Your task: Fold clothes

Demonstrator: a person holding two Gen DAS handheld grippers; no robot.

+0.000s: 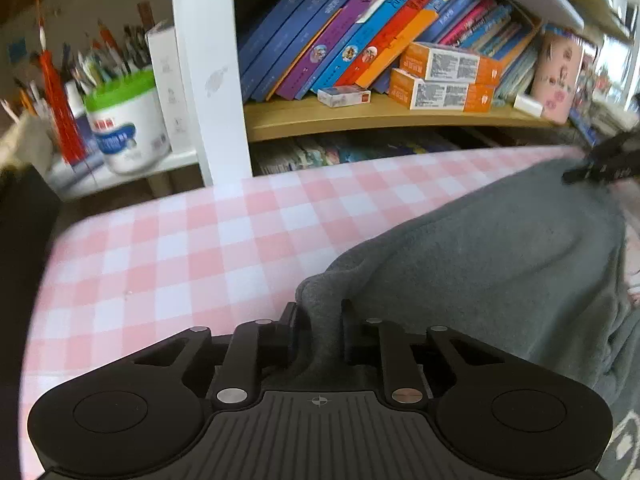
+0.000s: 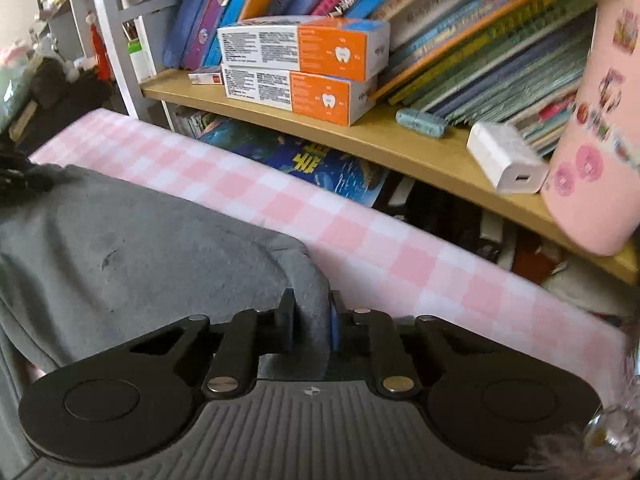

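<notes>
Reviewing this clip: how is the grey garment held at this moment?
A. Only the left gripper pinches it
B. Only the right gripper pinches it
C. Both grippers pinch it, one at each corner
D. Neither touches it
C: the left gripper is closed on a bunched corner of the grey garment, and the right gripper clamps another corner between its blue pads, above the pink checked table.

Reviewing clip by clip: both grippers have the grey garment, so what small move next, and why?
Probably carry the edge forward together: the left hand-held gripper and right hand-held gripper each pinch the soft grey fleece garment, with bare pink-and-white checked tablecloth ahead.
</notes>
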